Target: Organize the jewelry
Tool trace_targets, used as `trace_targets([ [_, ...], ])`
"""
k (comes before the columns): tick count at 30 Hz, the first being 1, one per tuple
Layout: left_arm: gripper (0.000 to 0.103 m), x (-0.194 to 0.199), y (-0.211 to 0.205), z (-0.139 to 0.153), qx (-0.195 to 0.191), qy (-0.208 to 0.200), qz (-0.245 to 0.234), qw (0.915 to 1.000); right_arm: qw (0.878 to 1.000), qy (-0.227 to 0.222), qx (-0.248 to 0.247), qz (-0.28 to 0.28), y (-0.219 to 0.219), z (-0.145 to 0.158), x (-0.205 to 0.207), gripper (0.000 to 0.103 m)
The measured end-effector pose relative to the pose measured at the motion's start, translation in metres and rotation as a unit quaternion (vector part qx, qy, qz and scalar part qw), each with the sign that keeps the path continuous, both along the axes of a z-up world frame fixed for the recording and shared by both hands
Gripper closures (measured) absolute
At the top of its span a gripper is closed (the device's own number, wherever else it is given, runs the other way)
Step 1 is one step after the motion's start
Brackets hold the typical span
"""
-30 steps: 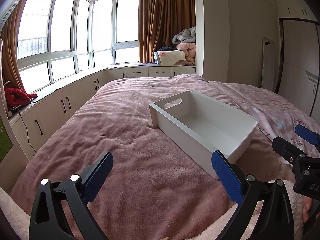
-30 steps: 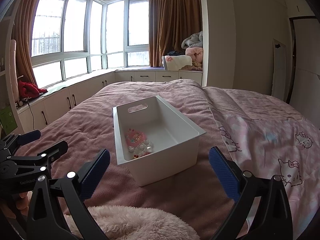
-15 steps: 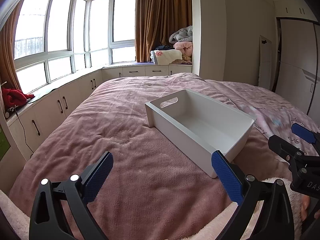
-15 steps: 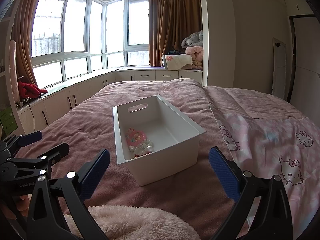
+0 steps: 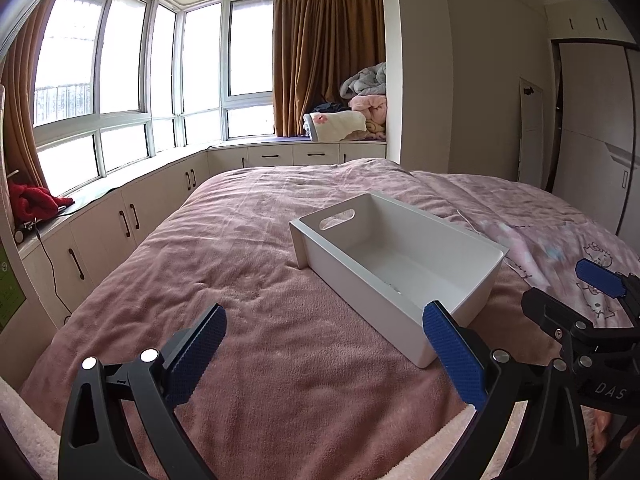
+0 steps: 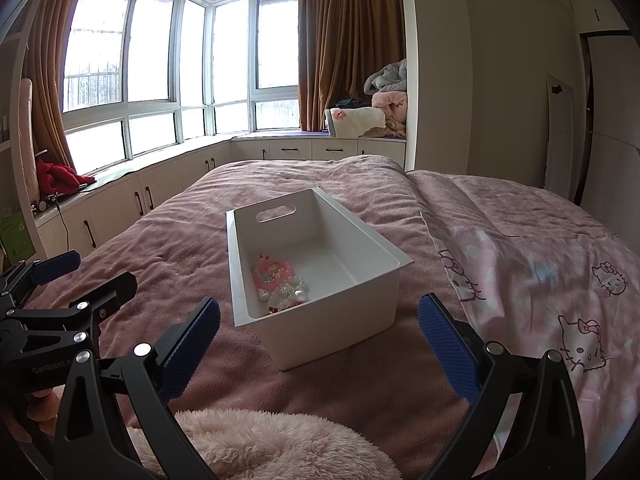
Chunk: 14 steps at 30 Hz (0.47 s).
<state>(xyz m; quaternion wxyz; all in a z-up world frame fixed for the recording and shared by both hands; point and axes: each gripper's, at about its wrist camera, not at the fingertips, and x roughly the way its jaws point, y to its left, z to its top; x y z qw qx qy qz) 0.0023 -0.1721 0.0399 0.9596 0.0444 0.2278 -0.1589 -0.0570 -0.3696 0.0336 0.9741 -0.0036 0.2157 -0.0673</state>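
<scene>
Since the bed (image 6: 280,364) is the only work surface, everything sits on its pink cover, ahead of both grippers. Bin (image 6: 316,280) lies dead ahead of the right gripper (image 6: 318,344), long axis running away from it, handle slot at the far end; likely set that way so either hand can reach in over the near wall. Seen from the left gripper (image 5: 324,354), the bin (image 5: 400,264) is ahead and to its right, near corner just beyond the right fingertip.

Jewelry (image 6: 278,284) rests on the bin floor at the near end: a pink round piece with pale beads and pearl-like bits beside it, touching. Judged already sorted in.

Both grippers are spread wide with nothing between the pads; they hang back from the bin, apparently idle or between picks.

Fluffy cloth (image 6: 272,444) lies under and just behind the right gripper; purpose unclear.

Hard to make out:
- From the left view the bin's near wall hides the jewelry almost wholly.
- Individual pieces too small to tell apart.
- Any loose jewelry left outside the bin: none visible, but the area below the grippers is cut off.
</scene>
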Motion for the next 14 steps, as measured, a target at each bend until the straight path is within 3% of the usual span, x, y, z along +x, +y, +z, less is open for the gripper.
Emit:
trace_targets([
  [14,0.004,0.0007,-0.0059,-0.0061,0.023,0.005,-0.010,0.9997,1.000,0.000,0.001,0.000,-0.0004,0.0001,0.0001,0.005],
])
